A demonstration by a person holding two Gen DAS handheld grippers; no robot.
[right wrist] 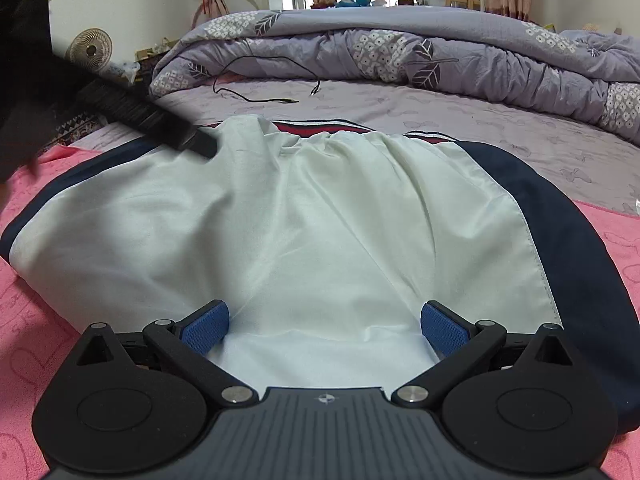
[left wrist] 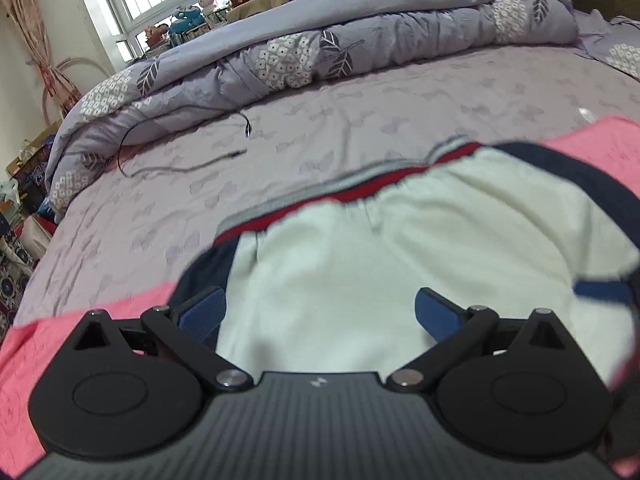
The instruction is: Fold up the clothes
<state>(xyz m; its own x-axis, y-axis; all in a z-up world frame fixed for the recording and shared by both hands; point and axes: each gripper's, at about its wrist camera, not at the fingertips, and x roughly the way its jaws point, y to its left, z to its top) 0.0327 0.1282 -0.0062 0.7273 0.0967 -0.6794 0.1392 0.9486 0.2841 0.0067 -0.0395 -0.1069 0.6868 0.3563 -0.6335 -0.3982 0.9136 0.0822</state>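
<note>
Your shorts (right wrist: 280,224) are pale white with navy side panels and a red-and-grey striped waistband, lying on a pink towel (right wrist: 36,320). The bedsheet (left wrist: 360,112) is lilac with faint butterflies; the quilt (right wrist: 400,48) carries white flowers and dark leaves.

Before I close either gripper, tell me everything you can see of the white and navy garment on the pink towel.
The garment lies spread on the pink towel on the bed. Its middle is a thin, smooth-looking white fabric, creased in soft folds, with navy panels along both sides. The far edge is gathered, with red and grey stripes like a ribbed band. The right gripper and left gripper are both open over the white part, their blue-padded fingers apart; contact is unclear.
</note>
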